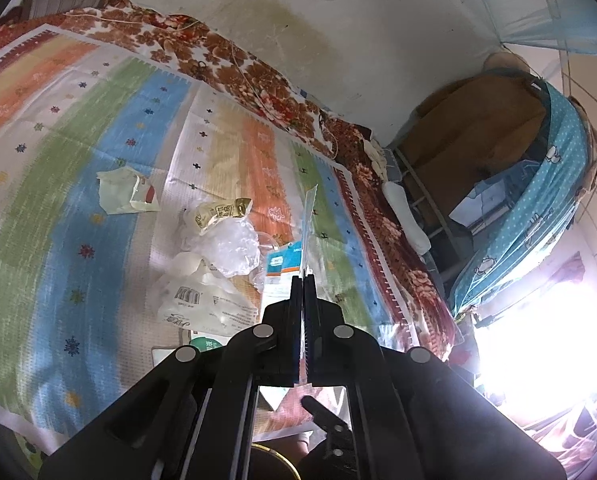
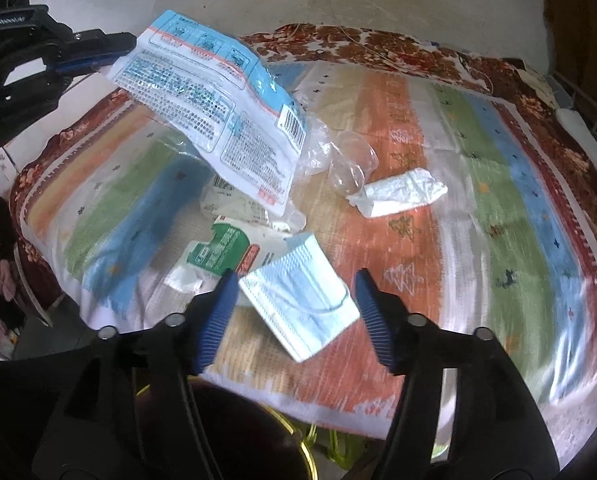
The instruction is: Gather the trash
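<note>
My left gripper [image 1: 304, 278] is shut on a flat blue-and-white plastic package [image 1: 307, 236], seen edge-on in the left wrist view. In the right wrist view the same left gripper [image 2: 110, 46] holds that package [image 2: 218, 112] up over the bed at the upper left. My right gripper [image 2: 295, 276] stands open near the bed's front edge. A light blue face mask [image 2: 298, 308] sits between its blue pads [image 2: 214, 320], touching neither. On the striped mat [image 2: 498, 220] lie a clear plastic cup [image 2: 350, 164], a crumpled white packet [image 2: 398, 194] and a green-and-white wrapper [image 2: 218, 252].
More litter lies on the mat: crumpled clear plastic [image 1: 234, 244], a yellow wrapper [image 1: 218, 212], a pale wrapper [image 1: 128, 192] and a white printed bag [image 1: 194, 300]. A dark bin with a yellow rim [image 2: 298, 440] stands below the bed's edge. A metal rack [image 1: 418, 200] flanks the bed's right.
</note>
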Demonstrator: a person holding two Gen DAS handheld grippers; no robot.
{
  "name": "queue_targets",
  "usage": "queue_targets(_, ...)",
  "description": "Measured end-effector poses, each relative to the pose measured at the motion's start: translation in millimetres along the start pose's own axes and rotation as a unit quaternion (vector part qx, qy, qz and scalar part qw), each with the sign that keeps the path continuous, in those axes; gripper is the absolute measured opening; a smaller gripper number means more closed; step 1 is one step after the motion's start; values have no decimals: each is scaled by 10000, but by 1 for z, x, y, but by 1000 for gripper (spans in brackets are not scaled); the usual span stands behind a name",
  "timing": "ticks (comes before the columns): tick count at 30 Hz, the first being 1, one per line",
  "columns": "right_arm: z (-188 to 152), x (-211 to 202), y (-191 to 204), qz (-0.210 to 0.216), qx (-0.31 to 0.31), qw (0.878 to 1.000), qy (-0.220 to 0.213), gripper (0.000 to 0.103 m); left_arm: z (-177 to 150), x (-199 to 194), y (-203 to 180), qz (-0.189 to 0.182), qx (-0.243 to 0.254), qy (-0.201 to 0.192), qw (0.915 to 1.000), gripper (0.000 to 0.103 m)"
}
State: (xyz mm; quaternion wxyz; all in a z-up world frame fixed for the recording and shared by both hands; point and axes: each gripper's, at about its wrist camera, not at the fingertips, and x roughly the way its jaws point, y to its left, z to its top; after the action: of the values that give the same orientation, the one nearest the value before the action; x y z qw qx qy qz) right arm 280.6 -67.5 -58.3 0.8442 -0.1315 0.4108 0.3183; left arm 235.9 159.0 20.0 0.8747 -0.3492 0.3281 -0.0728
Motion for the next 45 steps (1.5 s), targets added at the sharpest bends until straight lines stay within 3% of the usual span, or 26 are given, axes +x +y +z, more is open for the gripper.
queue_targets(3, 5, 11, -3, -69, -239, 9997, 2, 64, 1, 0, 0, 6, -2, 5, 10000, 0)
queue_targets(8, 9, 30, -12, 226, -653, 9975, 173, 64, 2, 4, 8, -68, -128, 63, 9999, 0)
queue_targets(13, 13, 47, -18, 598, -594, 9958, 361, 63, 3, 12, 10, -173, -139, 78, 9997, 0)
queue_targets(14, 13, 53, -19, 652, -589, 9952, 424, 58, 3, 13, 10, -182, -133, 88, 9997, 0)
queue_targets(16, 11, 61, -19, 726, -615, 9940, 533, 34, 2, 17, 9, -175, -120, 128, 9997, 0)
queue_targets(17, 8, 67, -19, 764, -657, 9928, 645, 29, 1, 17, 8, -173, -112, 144, 9997, 0)
queue_targets(19, 1, 74, -19, 777, -706, 9912, 810, 8, 0, 19, 7, -174, -66, 171, 9997, 0)
queue_targets(21, -4, 76, -21, 770, -690, 9910, 850, 0, 0, 19, 6, -172, -22, 172, 9997, 0)
queue_targets(30, -3, 65, -12, 749, -843, 9904, 798, 1, -1, 18, 0, -182, 57, 196, 9996, 0)
queue_targets(32, -3, 61, -11, 759, -897, 9901, 765, 18, -1, 17, 0, -193, 61, 191, 9996, 0)
queue_targets(33, -3, 60, -11, 761, -912, 9900, 757, 39, -1, 16, 0, -189, 52, 185, 9996, 0)
queue_targets(34, -4, 59, -11, 767, -933, 9899, 737, 46, -1, 16, 0, -194, 39, 182, 9996, 0)
queue_targets(44, -15, 81, -9, 750, -1041, 9863, 1033, 46, -2, 19, -1, -212, -2, 222, 9995, 0)
queue_targets(45, -16, 82, -8, 761, -1046, 9859, 1059, 42, -2, 20, -1, -215, -10, 227, 9995, 0)
